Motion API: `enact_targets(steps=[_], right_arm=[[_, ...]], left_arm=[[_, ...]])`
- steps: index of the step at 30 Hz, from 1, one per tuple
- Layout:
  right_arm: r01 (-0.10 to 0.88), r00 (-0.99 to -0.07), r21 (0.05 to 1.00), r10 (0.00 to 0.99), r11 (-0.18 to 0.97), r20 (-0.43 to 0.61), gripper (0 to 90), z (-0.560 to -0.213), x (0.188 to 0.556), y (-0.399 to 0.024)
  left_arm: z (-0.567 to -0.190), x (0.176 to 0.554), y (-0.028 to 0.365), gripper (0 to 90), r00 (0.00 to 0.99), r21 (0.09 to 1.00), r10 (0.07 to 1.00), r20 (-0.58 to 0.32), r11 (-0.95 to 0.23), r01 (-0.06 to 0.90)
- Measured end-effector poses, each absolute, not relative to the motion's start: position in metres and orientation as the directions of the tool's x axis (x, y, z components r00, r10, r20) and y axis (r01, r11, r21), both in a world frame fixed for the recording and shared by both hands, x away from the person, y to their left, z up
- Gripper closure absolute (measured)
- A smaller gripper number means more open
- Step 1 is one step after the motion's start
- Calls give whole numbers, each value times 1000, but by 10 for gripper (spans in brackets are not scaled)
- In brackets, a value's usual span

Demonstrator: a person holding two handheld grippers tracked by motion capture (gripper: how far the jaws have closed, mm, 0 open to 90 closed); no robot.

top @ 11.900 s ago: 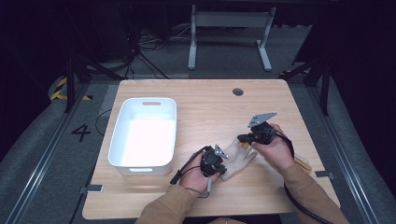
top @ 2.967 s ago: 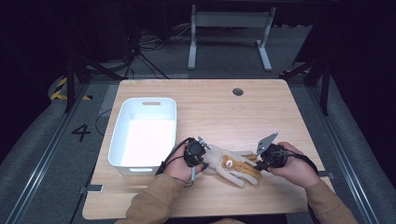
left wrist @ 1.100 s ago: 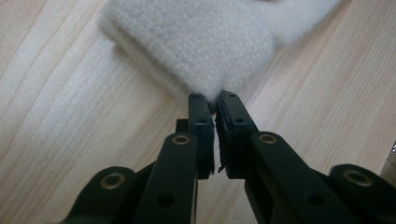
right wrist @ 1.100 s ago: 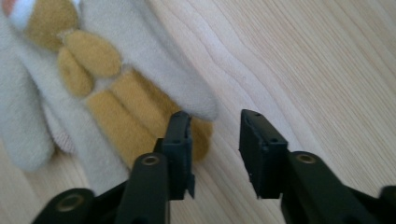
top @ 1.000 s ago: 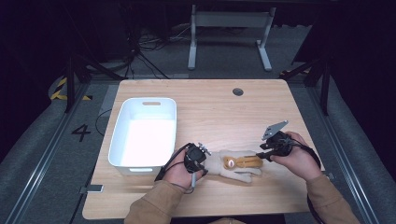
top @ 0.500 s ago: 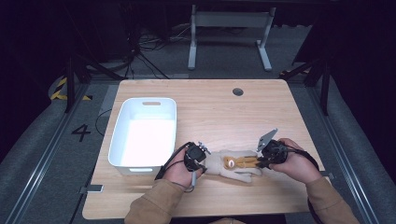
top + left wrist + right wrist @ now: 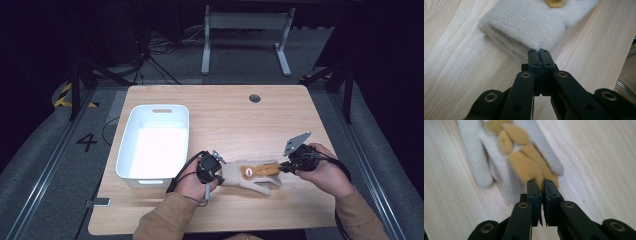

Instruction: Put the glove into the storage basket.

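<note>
- The glove [image 7: 250, 174] lies flat on the table [image 7: 225, 115], near its front edge, stretched between your two hands and just right of the white bin [image 7: 155, 142].
- Both ends look gripped, so the grasp seems done; lifting it and placing it, likely in the bin, is still ahead.
- Your left gripper [image 7: 539, 53] has its fingers pressed together on the edge of the pale cuff.
- Your right gripper [image 7: 541, 185] has its fingers nearly together, pinching the tip of a tan glove finger.
- The rest of the glove rests on the wood, none of it raised as far as can be seen.
</note>
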State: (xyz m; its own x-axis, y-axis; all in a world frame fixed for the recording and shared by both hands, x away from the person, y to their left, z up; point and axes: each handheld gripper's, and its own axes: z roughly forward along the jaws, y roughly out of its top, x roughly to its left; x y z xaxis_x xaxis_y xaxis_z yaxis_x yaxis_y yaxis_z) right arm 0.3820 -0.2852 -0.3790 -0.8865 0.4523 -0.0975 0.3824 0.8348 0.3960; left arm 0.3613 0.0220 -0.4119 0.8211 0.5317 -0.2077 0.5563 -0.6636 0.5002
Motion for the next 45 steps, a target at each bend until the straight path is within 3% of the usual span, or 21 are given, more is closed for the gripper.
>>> enact_targets(steps=[10,15,31,34,36,38,40,45], right_arm=[[408,-845,473,519,781,-128,848,-357,378,-296],[406,-834,503,535,763,-138,848,-357,380,-296],[451,-849,416,524,790,-74,837,-394,395,-291],[456,-858,376,511,807,-56,801,-402,398,-291],[465,-860,354,509,812,-38,707,-406,399,-292],[472,-849,371,525,800,-54,713,-405,399,-294],[483,-837,387,544,786,-59,729,-401,399,-297],[492,-821,418,567,763,-69,753,-393,397,-305]], left_arm=[[-403,358,22,900,832,551,508,-222,-638,537],[-407,362,24,900,820,552,544,-178,-634,541],[-426,369,21,900,816,486,548,-184,-670,560],[-426,369,22,900,815,485,550,-185,-670,562],[-426,369,23,897,811,486,556,-182,-667,566],[-425,369,24,892,810,483,561,-173,-668,566],[-423,369,25,874,806,488,571,-157,-665,566],[-413,367,26,682,803,514,584,-122,-655,554]])
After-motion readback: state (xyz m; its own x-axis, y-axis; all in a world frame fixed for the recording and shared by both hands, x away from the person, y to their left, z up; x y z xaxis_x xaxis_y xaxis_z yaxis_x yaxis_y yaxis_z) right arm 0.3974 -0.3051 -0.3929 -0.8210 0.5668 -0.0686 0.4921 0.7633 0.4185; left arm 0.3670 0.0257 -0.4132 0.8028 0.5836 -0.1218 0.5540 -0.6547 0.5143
